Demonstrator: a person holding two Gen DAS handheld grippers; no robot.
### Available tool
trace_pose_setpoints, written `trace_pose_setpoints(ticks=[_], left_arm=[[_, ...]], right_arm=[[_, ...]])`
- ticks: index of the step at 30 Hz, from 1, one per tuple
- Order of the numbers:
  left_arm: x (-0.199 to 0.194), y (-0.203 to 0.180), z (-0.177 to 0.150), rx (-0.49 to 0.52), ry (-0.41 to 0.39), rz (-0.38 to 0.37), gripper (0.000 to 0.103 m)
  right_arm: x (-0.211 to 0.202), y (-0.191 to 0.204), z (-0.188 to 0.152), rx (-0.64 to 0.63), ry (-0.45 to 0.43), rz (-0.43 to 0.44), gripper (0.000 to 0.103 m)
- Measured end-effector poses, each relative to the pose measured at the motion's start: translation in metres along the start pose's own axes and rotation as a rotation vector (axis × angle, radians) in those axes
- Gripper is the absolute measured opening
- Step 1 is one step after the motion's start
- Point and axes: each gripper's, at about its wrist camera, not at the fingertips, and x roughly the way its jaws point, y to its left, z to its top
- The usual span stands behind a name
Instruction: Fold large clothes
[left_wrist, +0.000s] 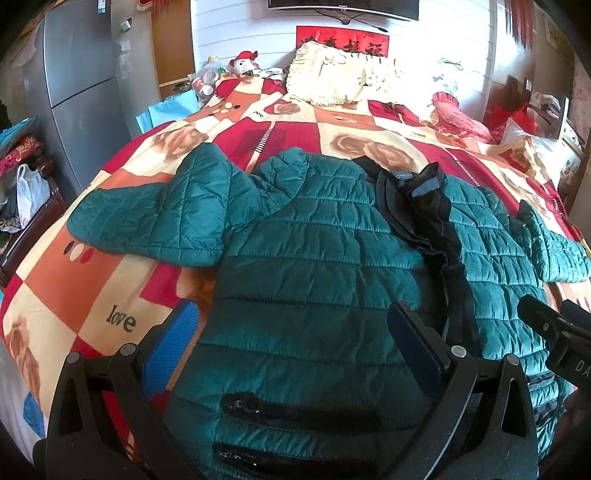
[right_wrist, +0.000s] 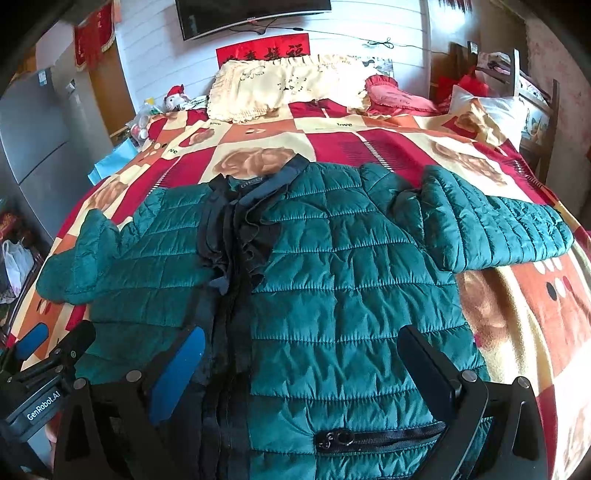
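A teal quilted jacket (left_wrist: 314, 266) lies spread front up on the bed, collar toward the pillows, with a black zip placket down its middle. It also shows in the right wrist view (right_wrist: 332, 280). Its left sleeve (left_wrist: 155, 218) lies out to the side; its right sleeve (right_wrist: 491, 225) does the same. My left gripper (left_wrist: 295, 325) is open above the jacket's lower left half. My right gripper (right_wrist: 303, 347) is open above the lower right half. Each gripper shows at the edge of the other's view.
The bed carries a red, orange and cream patterned blanket (left_wrist: 92, 295). A cream pillow (left_wrist: 332, 74) and a pink cushion (left_wrist: 458, 114) lie at the head. A grey fridge (left_wrist: 81, 92) stands to the left, a chair (right_wrist: 517, 85) to the right.
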Motion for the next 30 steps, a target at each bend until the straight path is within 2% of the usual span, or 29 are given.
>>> trace_pose_setpoints(ticks=[30], left_arm=[[0.0034, 0.0016, 0.0016, -0.002, 0.005, 0.004, 0.102]], right_arm=[[0.0095, -0.0006, 0.0028, 0.006, 0.017, 0.005, 0.103]])
